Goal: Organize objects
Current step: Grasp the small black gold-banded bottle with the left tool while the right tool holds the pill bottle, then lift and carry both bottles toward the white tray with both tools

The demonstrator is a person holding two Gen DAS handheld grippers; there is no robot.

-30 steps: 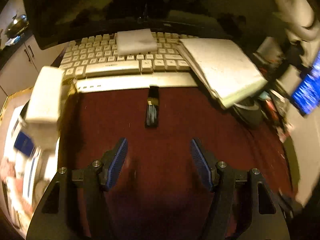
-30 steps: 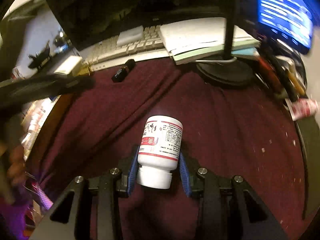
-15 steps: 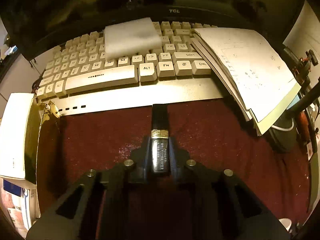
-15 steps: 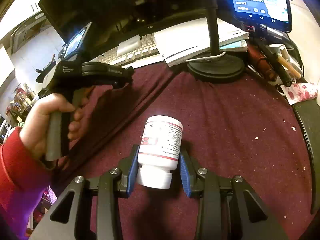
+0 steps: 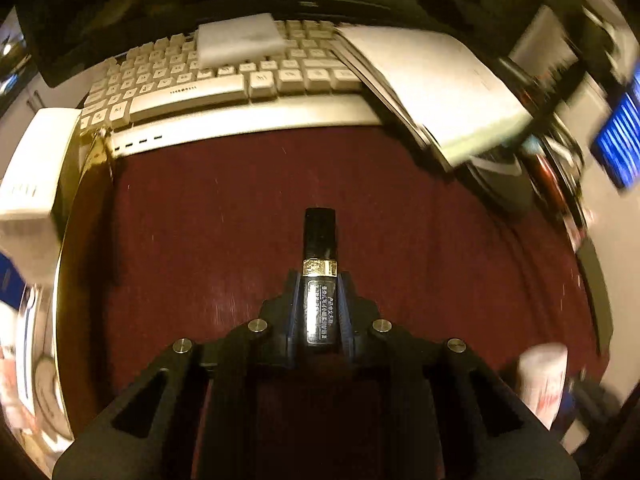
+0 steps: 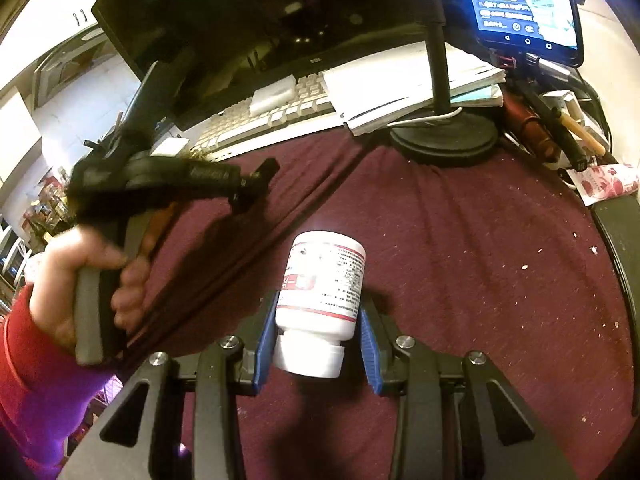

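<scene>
Surface: maroon cloth [image 5: 208, 216] — keyboard [image 5: 224, 92] behind.
Left gripper [image 5: 319, 312]: clamps black tube [image 5: 319, 280].
Right gripper [image 6: 318, 340]: pinches white bottle [image 6: 320, 292] — cap rearward.

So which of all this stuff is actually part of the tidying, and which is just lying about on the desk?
Part of the job:
- black tube, clamped in the left gripper
- white pill bottle, clamped in the right gripper

Just lying about:
- keyboard with a white foam block on it
- stack of papers
- monitor
- phone on its stand
</scene>
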